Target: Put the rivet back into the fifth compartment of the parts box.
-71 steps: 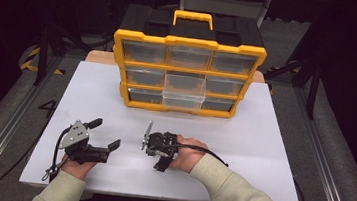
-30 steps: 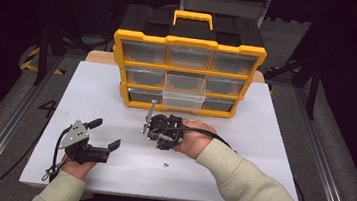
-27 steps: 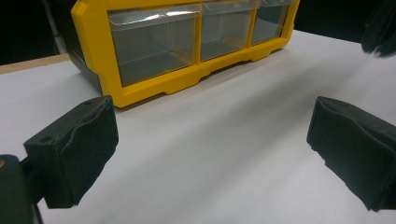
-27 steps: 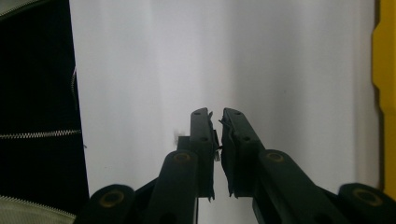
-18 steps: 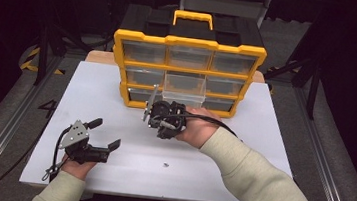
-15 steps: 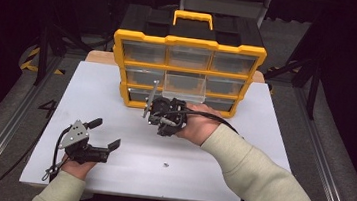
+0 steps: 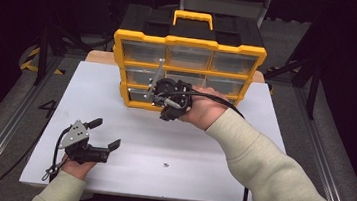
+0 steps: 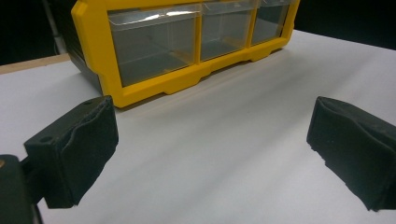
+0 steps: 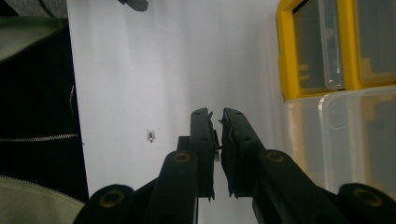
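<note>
Here, yellow drawer organizer (image 7: 190, 46) just behind right hand-held gripper (image 9: 217, 122), small screw (image 7: 165, 165) on white table (image 7: 241, 152)

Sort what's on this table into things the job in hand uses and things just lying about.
In use:
- right gripper, shut
- tiny pale bit pinched between its pads, too small to identify
- yellow drawer organiser
- pulled-out clear drawer

Lying about:
- left gripper, open, resting on the white table
- small metal piece, loose on the table

The drawer box (image 7: 187, 74) is yellow and black with see-through drawers. The table (image 7: 211, 154) is white. The sleeve (image 7: 278, 186) is pale cream.
</note>
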{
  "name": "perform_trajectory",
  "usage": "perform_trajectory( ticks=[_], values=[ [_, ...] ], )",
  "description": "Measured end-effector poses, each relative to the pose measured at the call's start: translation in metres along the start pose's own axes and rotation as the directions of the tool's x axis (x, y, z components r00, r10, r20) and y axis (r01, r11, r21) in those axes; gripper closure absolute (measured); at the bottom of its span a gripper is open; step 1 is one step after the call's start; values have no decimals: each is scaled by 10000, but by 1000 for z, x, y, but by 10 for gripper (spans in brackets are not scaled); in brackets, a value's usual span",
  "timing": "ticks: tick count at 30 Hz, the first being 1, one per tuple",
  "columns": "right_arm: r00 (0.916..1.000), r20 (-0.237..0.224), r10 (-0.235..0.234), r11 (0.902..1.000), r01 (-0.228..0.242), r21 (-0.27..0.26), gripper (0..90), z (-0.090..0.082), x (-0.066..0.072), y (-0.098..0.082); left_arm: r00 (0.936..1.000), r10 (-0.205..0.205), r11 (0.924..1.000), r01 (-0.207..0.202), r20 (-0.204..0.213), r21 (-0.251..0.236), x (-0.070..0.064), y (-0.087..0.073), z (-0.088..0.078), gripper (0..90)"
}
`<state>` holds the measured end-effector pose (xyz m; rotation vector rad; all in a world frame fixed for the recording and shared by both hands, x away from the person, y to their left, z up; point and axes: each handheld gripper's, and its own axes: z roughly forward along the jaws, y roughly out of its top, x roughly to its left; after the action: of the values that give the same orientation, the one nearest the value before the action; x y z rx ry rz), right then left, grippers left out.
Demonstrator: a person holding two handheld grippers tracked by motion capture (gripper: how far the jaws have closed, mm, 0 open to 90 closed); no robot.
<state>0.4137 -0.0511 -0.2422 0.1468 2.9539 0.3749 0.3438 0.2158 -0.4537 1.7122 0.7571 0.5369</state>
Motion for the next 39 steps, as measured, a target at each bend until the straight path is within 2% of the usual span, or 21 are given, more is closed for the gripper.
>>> perform_trajectory(
  ticks=[9,20,31,39],
  values=[
    [9992,263,290,9995,-286,-147,832,-17,-16,1,10000,-21,10000,21,-2,-14,0,0,0,30],
    [9955,588,744,9972,-738,-130,832,-28,-38,2,10000,-29,10000,29,9,6,0,0,0,30],
    [9860,878,1416,9899,-1416,-61,831,-27,-66,-1,10000,-50,10000,50,11,17,1,0,0,30],
    [9785,995,1805,9829,-1832,190,831,-19,-85,-6,10000,-32,10000,33,-2,30,1,0,0,30]
  ],
)
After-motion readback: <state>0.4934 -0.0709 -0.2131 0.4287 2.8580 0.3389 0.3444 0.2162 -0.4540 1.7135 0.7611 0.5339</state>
